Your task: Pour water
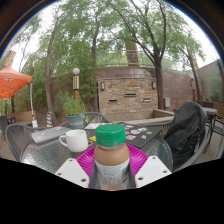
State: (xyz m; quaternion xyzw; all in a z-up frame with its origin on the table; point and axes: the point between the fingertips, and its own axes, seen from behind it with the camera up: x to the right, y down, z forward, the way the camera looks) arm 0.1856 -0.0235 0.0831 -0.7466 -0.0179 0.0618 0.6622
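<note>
Bottle (pixel 112 156) with the green cap and brownish contents sits upright between the fingers of my hand-held gripper (pixel 112 172), both pink pads pressed against its sides, so I judge it clenched on the bottle and carrying it just above the glass tabletop (pixel 40 150). Ahead and to the left of the fingers stands a white mug (pixel 75 140), apart from the bottle, its handle turned toward the left; I take it as the target for the pour. Beyond it lie scattered cards or papers (pixel 140 131) on the tabletop, with a dark chair (pixel 186 132) at the right and a stone fireplace (pixel 128 95) under trees behind. The cap appears to be on, so tilting now would pour nothing, as far as I can tell. If it is loose, liquid could miss the mug, since the mug sits off to one side. A round bottle may also slip or twist in the pads once I tip it.
</note>
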